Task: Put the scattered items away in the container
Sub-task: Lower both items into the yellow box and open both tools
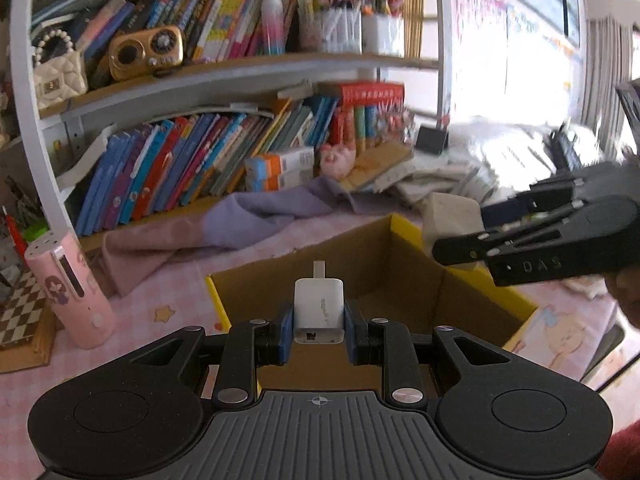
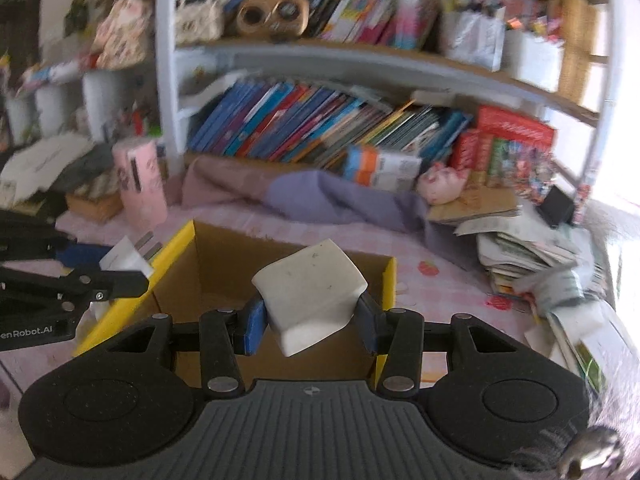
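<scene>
My left gripper (image 1: 316,332) is shut on a small white charger plug (image 1: 319,312) and holds it over the near edge of an open cardboard box (image 1: 404,276) with a yellow rim. My right gripper (image 2: 310,322) is shut on a white, blocky eraser-like lump (image 2: 312,292) above the same box (image 2: 224,276). The right gripper with its white lump (image 1: 450,216) shows at the right of the left wrist view. The left gripper with the charger (image 2: 126,258) shows at the left of the right wrist view, by the box's left wall.
The box stands on a pink checked tablecloth (image 1: 176,292). A pink cylindrical holder (image 1: 70,288) stands to the left. A purple cloth (image 2: 328,200) lies behind the box. A bookshelf (image 1: 192,160) fills the back. A stack of papers (image 2: 532,248) lies to the right.
</scene>
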A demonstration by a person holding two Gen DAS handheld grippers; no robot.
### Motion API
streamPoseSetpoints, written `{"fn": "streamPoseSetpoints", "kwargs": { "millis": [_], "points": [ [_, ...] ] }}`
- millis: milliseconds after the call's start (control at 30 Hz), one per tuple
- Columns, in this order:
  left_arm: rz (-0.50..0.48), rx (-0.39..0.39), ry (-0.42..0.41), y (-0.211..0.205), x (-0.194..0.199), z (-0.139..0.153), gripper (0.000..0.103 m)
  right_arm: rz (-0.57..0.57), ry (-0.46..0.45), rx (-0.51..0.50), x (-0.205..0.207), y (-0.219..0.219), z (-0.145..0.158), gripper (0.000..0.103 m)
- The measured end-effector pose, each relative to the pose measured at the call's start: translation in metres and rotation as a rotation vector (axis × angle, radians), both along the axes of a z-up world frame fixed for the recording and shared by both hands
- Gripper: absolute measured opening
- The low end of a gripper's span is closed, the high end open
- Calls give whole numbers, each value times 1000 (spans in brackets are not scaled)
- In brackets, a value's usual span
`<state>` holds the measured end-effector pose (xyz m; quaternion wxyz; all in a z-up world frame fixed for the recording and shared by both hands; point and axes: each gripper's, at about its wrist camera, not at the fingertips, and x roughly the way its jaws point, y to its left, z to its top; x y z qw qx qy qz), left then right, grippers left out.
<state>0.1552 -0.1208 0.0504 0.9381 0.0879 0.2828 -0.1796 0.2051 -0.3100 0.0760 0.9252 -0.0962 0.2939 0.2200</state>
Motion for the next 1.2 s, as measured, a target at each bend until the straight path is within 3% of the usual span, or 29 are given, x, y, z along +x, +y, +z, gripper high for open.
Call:
{"fn": "streamPoseSetpoints", "kwargs": {
  "millis": [300, 633, 933, 1200],
  "points": [
    [10, 98, 67, -15, 31, -21, 24, 187, 69, -128, 46, 13, -31, 44],
    [-24, 216, 141, -28, 68, -44, 24, 391, 77, -306, 75, 33, -57, 44],
    [-88, 311, 192, -41, 84, -61, 24, 508, 113, -421, 92, 52, -79, 44],
    [-153, 427, 222, -56, 85, -77, 24, 514, 187, -439, 99, 56, -96, 44]
  ]
}}
